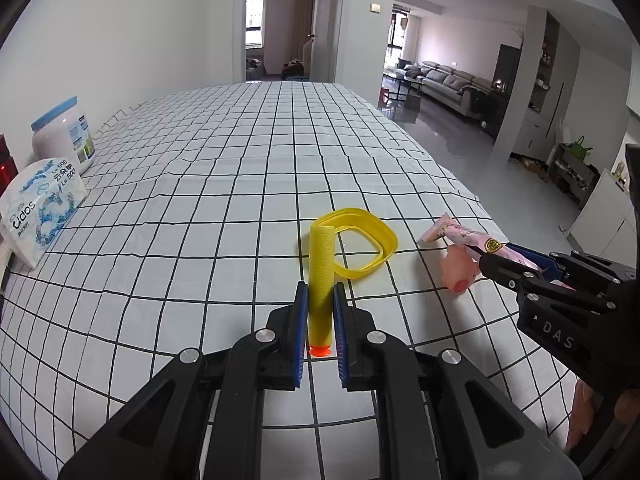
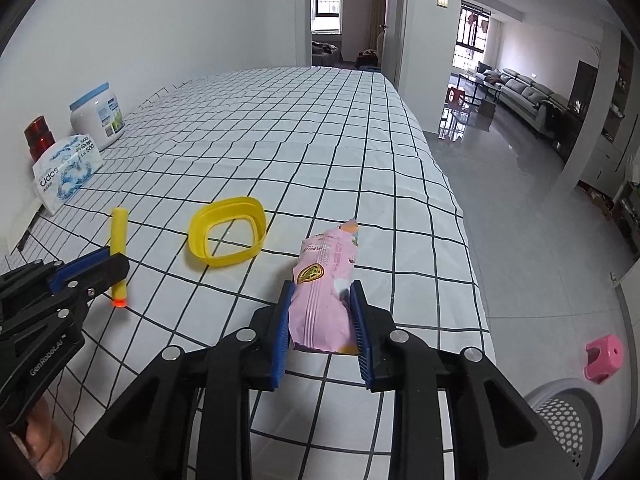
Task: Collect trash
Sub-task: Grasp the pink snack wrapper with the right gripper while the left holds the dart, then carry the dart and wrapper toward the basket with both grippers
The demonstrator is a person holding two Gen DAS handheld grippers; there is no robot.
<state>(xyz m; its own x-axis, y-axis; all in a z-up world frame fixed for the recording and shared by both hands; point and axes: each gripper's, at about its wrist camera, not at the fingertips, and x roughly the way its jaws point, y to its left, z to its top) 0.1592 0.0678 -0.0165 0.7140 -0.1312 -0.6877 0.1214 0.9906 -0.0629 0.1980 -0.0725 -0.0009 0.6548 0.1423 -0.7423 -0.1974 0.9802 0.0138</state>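
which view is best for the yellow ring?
Right wrist view: the yellow ring lies in the open on the checked cloth, whole outline and hole visible. In the left wrist view the yellow ring's left side is hidden behind the foam dart held in the left tool.

You have a white cloth with a black grid over the tabletop (image 2: 280,160). Your left gripper (image 1: 320,320) is black with blue pads, and the foam dart (image 1: 320,276) in it is yellow with an orange tip. Your right gripper (image 2: 322,320) matches — black, blue pads — around a pink snack wrapper (image 2: 326,280) bearing a yellow-and-black emblem. The plastic ring (image 2: 227,236) is yellow; the tissue pack (image 2: 66,174) is white with blue swirls.
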